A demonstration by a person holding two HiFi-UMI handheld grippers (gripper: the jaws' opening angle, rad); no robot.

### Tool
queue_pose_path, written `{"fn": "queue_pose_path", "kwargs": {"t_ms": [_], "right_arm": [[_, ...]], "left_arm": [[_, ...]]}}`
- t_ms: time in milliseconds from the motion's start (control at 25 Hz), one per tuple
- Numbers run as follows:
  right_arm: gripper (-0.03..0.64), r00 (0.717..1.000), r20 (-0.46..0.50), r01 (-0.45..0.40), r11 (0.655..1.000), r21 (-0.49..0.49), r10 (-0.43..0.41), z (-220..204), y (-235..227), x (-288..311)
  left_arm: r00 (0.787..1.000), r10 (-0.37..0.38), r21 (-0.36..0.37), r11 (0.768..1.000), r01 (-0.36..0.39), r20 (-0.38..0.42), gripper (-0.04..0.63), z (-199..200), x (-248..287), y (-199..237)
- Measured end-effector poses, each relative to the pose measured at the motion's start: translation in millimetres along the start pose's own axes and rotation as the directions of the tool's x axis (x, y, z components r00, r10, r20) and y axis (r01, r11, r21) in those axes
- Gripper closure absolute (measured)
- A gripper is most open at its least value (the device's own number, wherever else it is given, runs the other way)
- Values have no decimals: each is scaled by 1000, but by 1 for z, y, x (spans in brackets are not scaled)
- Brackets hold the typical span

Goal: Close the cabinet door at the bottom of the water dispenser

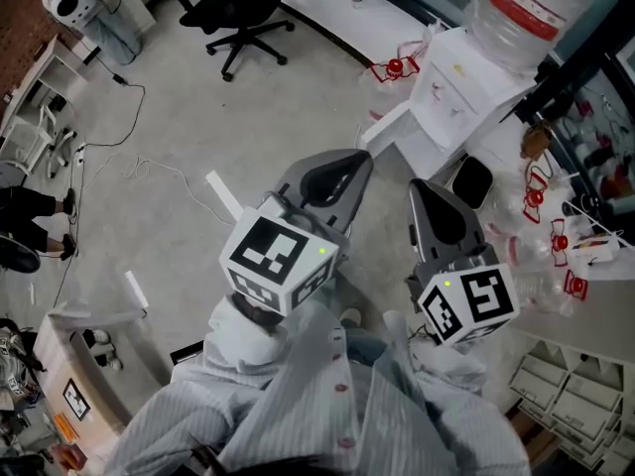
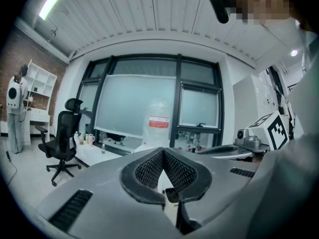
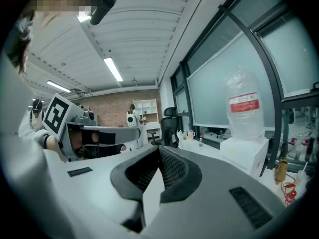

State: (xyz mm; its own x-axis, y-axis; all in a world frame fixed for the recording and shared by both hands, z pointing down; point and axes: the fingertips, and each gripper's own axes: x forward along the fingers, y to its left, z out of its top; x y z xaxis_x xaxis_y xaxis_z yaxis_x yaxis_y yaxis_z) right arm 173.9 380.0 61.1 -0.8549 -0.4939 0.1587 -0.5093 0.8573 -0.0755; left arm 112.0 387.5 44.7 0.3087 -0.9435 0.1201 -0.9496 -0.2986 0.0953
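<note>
Approach stage, I judge: my left gripper [image 1: 359, 159] and right gripper [image 1: 417, 186], jaws together, empty; open cabinet door [image 1: 389, 127] at one o'clock in the head view, next needing a push shut.

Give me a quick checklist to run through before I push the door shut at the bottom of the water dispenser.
1. Door at the foot of the water dispenser stands open, ready to push: ok.
2. Left gripper empty, jaws together: ok.
3. Right gripper empty, jaws together: ok.
4. A gripper touching the door: not ok, both are short of it.
5. Floor between grippers and door free of things: ok in the head view.
6. Nothing behind the door blocking it: cannot tell.
</note>
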Motion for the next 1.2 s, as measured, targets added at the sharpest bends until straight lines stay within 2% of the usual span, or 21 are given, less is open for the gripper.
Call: {"fn": "queue_pose_path", "kwargs": {"t_ms": [360,560,760,960,1200], "right_arm": [[604,996,11,86,996,37,-86,23,-35,107],[604,989,-16,148,988,52,-148,20,-47,149],[604,975,-32,222,971,89,-220,15,-59,170],[604,966,-79,254,963,95,-247,7,-73,191],[604,966,-103,248,964,94,-238,5,-102,225]], "left_arm": [[999,-44,-8,999,44,-18,586,11,45,110],[997,-77,-9,997,77,-30,586,13,60,161],[991,-125,-23,992,124,-55,586,1,74,190],[983,-162,-58,986,158,-84,586,-10,96,208],[986,-146,-66,988,141,-80,586,-7,131,236]]}}
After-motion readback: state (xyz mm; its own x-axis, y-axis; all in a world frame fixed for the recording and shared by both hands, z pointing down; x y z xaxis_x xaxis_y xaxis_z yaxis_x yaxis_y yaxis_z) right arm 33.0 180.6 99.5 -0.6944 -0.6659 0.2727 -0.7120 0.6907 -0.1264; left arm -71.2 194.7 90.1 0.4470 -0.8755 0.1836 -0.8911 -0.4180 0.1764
